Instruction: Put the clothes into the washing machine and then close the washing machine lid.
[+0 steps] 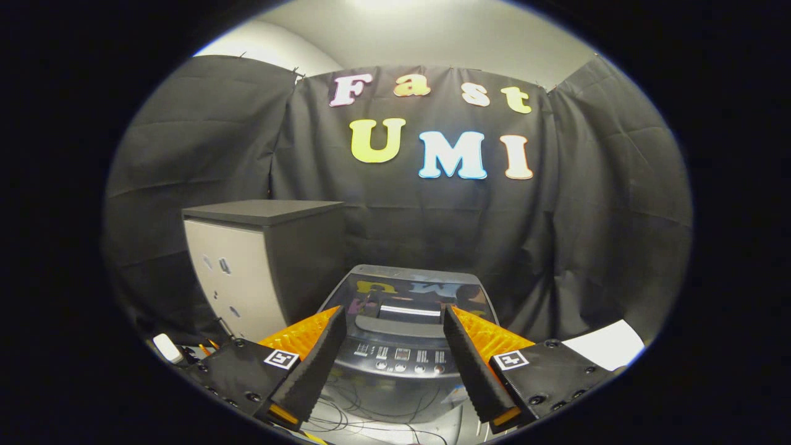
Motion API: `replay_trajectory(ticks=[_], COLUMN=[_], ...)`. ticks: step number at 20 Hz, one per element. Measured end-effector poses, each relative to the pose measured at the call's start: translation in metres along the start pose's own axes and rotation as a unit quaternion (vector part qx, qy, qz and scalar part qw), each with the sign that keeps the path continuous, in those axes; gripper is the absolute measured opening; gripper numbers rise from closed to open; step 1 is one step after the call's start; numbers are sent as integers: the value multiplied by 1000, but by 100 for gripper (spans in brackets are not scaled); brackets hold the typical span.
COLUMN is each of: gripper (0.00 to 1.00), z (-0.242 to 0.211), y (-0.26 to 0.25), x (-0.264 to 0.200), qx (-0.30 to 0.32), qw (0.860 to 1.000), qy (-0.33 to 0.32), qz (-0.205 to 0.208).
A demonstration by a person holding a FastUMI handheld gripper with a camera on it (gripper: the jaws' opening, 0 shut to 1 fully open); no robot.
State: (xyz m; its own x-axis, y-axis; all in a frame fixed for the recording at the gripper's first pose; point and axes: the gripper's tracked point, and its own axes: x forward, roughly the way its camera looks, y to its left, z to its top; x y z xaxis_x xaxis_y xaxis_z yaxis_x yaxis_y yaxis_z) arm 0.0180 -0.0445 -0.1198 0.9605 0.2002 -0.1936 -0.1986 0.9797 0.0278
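A small grey top-loading washing machine (pixel 401 327) stands just ahead of my fingers, its glossy dark lid (pixel 405 290) lying flat and shut, its control panel (pixel 400 357) facing me. My gripper (pixel 393 318) is open, with nothing between its fingers. The fingertips frame the front of the lid from either side. No clothes are in sight.
A grey cabinet (pixel 247 272) with a pale front stands left of the machine. Thin cables (pixel 371 414) run over the white surface under my fingers. A white sheet (pixel 609 346) lies to the right, small items (pixel 170 349) to the left. Black cloth walls close the booth.
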Motion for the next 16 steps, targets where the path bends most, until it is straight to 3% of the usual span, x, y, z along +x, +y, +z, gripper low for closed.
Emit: replay_trajectory(ticks=[3,7,16], gripper=[98,98,97], z=[1,-12,-27], y=[-1,-7,-47], x=[-52,-87,-104], qx=[14,46,100], qw=[1000,998,989], qy=[-17,-22,-30], qz=[-15,-39,-101])
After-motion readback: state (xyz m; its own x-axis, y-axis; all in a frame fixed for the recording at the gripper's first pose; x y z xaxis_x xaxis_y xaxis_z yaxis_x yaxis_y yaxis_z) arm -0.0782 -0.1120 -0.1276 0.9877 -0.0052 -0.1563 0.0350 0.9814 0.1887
